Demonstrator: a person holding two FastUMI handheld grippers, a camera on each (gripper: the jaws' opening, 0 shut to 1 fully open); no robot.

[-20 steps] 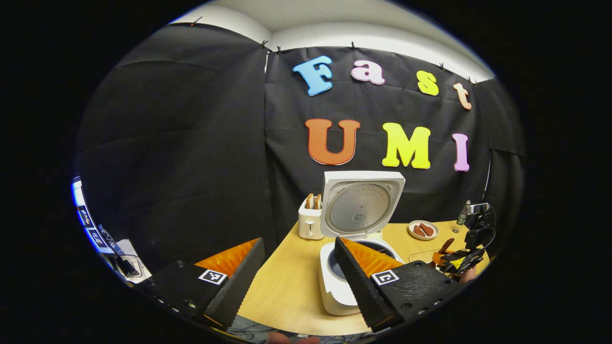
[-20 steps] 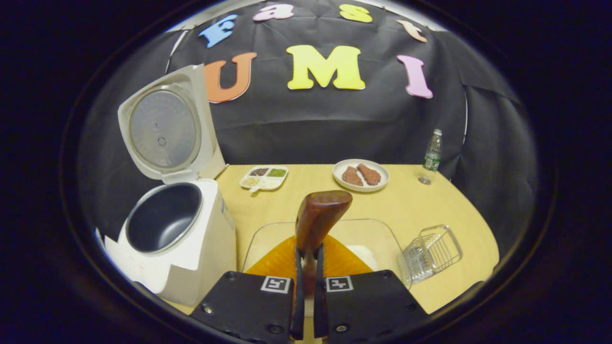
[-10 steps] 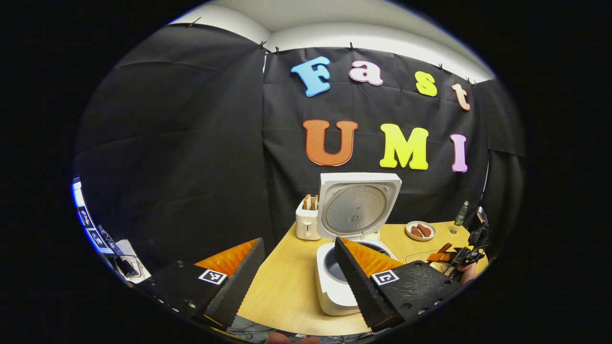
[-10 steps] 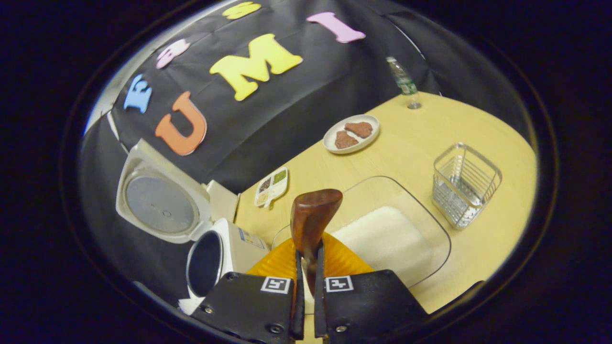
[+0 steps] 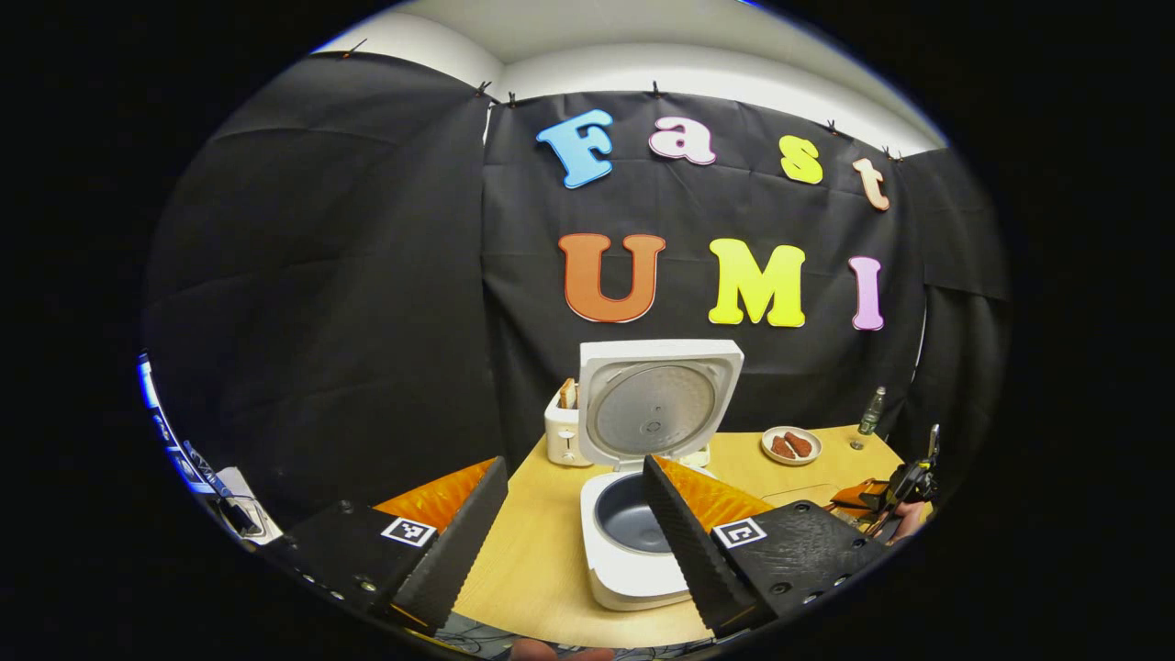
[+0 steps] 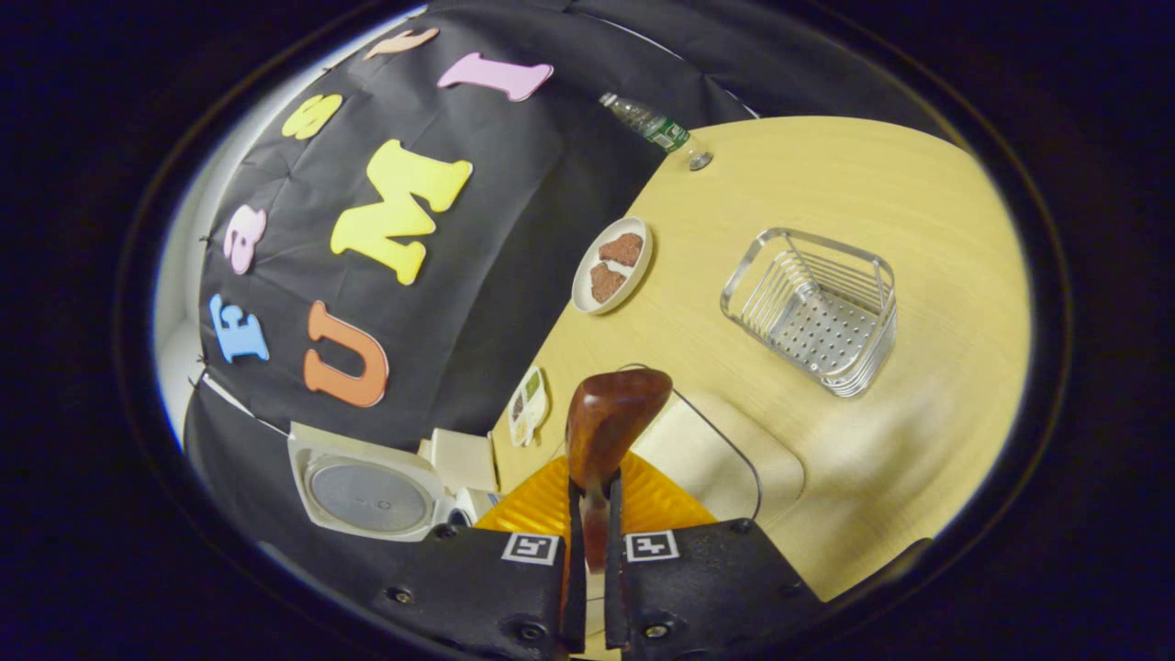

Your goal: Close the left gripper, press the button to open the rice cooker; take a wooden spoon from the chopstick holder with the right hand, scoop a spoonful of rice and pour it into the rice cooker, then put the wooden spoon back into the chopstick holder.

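Spoon clamped, cooker open

Spoon (image 6: 608, 431) sits pinched between the fingers of your right gripper (image 6: 588, 551), bowl end forward, and the whole view is rolled hard to one side. Just past the bowl lies the clear tray of rice (image 6: 734, 454) — the wire holder (image 6: 812, 308) stands beyond it on the table (image 6: 826, 174). Your left gripper (image 5: 574, 532) hangs wide open, holding nothing, with the rice cooker (image 5: 633, 551) between its fingers, lid (image 5: 656, 404) upright.
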